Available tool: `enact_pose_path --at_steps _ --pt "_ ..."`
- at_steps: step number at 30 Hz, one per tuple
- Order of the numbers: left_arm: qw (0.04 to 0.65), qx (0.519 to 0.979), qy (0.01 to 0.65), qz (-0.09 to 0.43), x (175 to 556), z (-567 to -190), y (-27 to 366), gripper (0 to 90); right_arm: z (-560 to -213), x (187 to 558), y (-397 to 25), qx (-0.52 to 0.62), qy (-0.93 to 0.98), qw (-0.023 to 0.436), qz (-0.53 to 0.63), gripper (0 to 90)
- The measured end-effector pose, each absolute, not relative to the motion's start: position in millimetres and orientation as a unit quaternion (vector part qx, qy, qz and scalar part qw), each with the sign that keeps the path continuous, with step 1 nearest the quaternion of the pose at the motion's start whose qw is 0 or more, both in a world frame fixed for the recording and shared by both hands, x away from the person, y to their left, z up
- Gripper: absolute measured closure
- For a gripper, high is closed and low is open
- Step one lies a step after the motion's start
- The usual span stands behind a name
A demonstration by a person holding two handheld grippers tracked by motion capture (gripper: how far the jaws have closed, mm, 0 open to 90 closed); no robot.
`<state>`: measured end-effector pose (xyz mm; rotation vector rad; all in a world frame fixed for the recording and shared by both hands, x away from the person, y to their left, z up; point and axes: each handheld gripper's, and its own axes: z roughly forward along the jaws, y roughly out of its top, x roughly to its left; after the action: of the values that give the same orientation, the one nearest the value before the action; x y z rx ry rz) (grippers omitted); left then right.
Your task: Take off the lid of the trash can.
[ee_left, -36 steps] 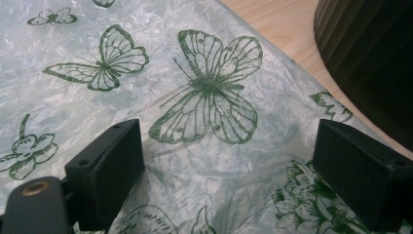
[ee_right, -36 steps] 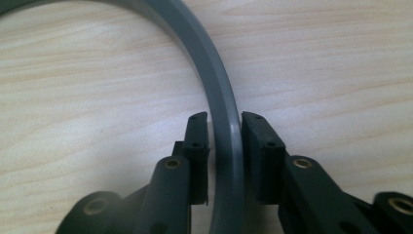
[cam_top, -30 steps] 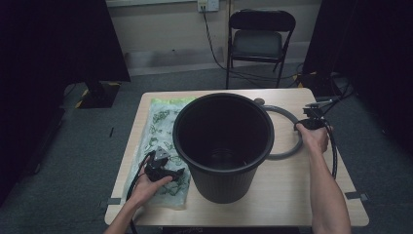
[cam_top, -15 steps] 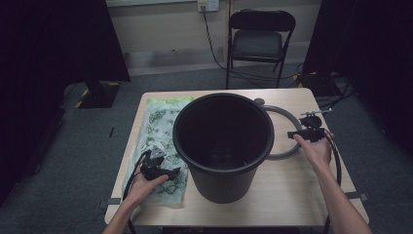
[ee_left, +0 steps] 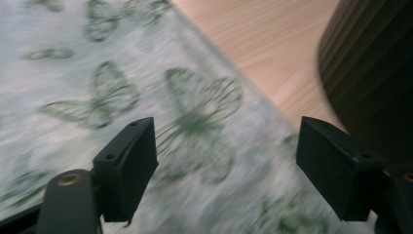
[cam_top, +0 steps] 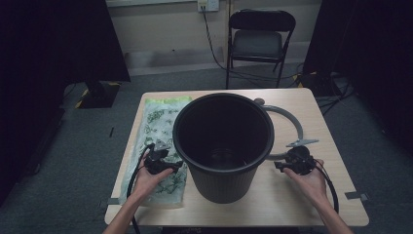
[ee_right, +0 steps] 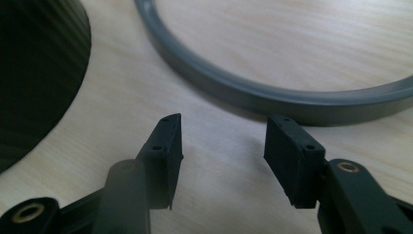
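At the centre of the high view a black bin (cam_top: 222, 146) is seen standing upright on the table (cam_top: 311, 204), its open mouth facing up. Left of it in the frame a flat bag (cam_top: 156, 131) printed with green butterflies is laid along the table's left side, close beside the bin. Right of the bin a grey ring (cam_top: 292, 126) is seen lying flat, partly hidden behind the bin's rim.

Lower left of the frame, the left gripper (cam_top: 159, 162) is held over the near part of the bag, just beside the bin's wall. Its jaws are shown wide apart in the left gripper view, with nothing between them; below them the bag (ee_left: 146, 97) is blurred, bare table (ee_left: 272, 53) is seen at the upper middle, and the ribbed wall of the bin (ee_left: 375, 68) fills the upper right corner.

Lower right of the high view, the right gripper (cam_top: 298, 161) is held just beside the near end of the ring. In the right gripper view its jaws are seen parted and empty above the table (ee_right: 224, 146), with the ring (ee_right: 272, 97) curving across the frame just beyond them and the bin (ee_right: 39, 73) at the left edge. Whether the jaws touch the table cannot be told.
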<state>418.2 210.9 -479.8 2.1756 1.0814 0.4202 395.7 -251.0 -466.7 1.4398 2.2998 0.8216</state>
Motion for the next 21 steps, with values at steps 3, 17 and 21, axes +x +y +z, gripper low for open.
enact_pose_path --at_steps 3,17,21 --pt "0.309 0.853 0.389 0.162 420.8 -482.5 198.0 20.2 -470.4 394.7 -245.9 0.492 0.804 0.153 0.298 47.8" --pt "0.333 0.840 0.401 0.152 429.2 -487.7 199.7 56.0 -495.8 382.1 -233.2 0.455 0.796 0.204 0.344 37.2" --pt "0.340 0.828 0.417 0.156 434.1 -488.4 206.9 80.0 -497.5 381.0 -233.2 0.451 0.794 0.207 0.352 37.1"
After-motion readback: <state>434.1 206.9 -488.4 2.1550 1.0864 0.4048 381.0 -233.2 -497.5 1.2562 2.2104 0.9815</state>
